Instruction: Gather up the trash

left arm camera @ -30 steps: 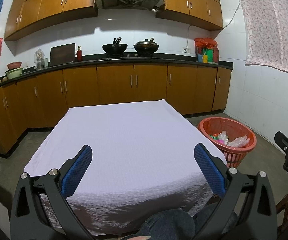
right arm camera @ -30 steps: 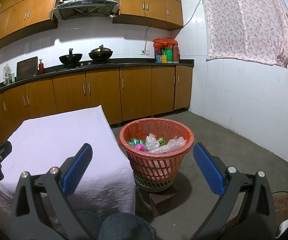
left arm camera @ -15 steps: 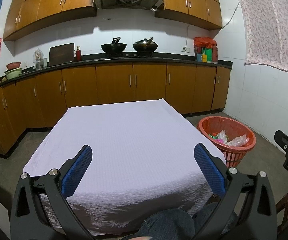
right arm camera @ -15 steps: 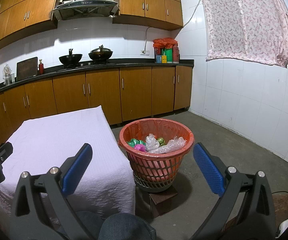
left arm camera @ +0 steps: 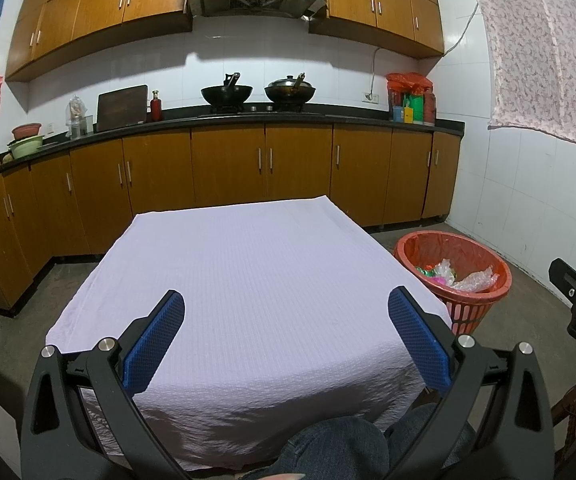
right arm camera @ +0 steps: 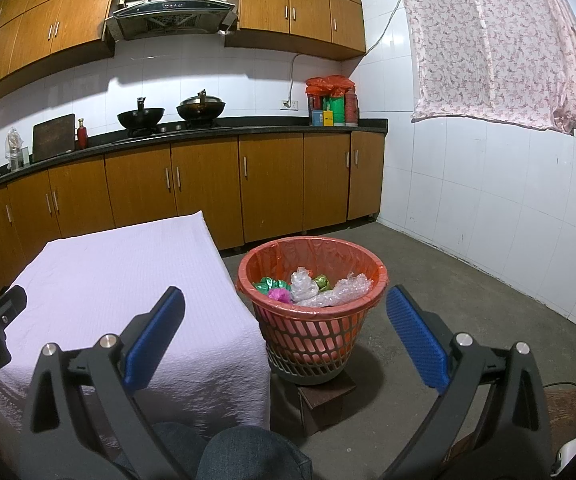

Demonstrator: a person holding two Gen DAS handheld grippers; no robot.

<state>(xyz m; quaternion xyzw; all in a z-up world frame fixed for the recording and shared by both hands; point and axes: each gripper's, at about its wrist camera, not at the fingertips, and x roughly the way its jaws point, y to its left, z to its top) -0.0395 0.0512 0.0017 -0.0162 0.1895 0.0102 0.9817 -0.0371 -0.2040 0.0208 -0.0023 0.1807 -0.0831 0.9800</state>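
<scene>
Stood upright beside the bench (right arm camera: 128, 280), mouth up: red basket (right arm camera: 311, 332) (crumpled wrappers (right arm camera: 307, 286) inside). Spread wide, holding nothing: left gripper (left arm camera: 286, 312), right gripper (right arm camera: 284, 308).

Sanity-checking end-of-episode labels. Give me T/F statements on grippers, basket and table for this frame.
1. Both grippers are open and hold nothing. True: the left gripper and the right gripper have their jaws spread with nothing between them.
2. The red basket is empty. False: it holds crumpled clear plastic and green and pink wrappers.
3. The basket stands straight on the floor. False: it sits on a small dark block.
4. Trash lies on the white tablecloth. False: no trash shows on the cloth in either view.
5. The basket has a red plastic liner folded over its rim. True.
</scene>
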